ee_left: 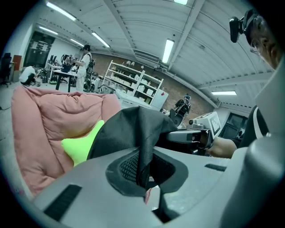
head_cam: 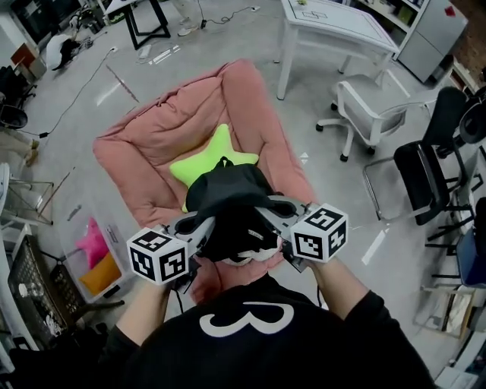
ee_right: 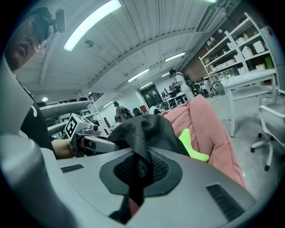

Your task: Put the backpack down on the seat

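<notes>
Our left gripper [ee_left: 143,180] has its jaws closed tight on a fold of the black backpack [ee_left: 133,129], with the fabric pinched between them. Our right gripper [ee_right: 136,178] is closed the same way on another fold of the same bag. From the head view we hold the two grippers side by side close in front of our chest, their marker cubes turned up, with the backpack bunched between them and reaching forward.

The backpack sits over the near edge of the pink padded seat [head_cam: 175,129] and covers the lower points of a bright green star cushion [head_cam: 214,158] lying in the seat's hollow. We cannot tell whether the bag's underside touches the seat.

Beyond the seat, on the grey floor [head_cam: 250,34], stand a white table [head_cam: 334,23] and a white office chair [head_cam: 372,106], well apart from the seat.
</notes>
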The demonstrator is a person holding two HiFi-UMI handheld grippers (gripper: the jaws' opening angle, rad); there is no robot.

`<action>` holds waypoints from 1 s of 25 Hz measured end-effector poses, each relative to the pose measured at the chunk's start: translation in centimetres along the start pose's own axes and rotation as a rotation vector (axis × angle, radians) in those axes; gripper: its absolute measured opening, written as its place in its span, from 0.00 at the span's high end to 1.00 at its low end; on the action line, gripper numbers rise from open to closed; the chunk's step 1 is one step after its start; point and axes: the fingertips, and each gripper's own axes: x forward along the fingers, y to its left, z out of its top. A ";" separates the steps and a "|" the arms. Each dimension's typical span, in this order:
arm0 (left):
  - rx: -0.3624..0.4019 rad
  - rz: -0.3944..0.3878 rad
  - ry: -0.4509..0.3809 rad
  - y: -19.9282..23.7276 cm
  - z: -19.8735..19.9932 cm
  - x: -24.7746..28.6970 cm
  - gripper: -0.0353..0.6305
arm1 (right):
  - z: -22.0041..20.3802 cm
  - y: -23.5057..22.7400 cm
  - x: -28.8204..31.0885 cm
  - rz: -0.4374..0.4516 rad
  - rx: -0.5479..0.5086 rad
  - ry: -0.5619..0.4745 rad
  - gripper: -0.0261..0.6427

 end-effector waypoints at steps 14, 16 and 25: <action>-0.082 0.166 -0.028 7.8 0.3 4.7 0.93 | -0.1 -6.9 7.7 0.085 -0.104 0.188 0.94; -0.074 0.184 -0.031 9.2 0.3 5.2 0.93 | -0.2 -7.6 8.9 0.093 -0.113 0.203 0.94; -0.173 0.260 -0.062 14.5 -1.9 7.5 0.93 | -2.7 -10.3 13.5 0.082 -0.112 0.262 0.94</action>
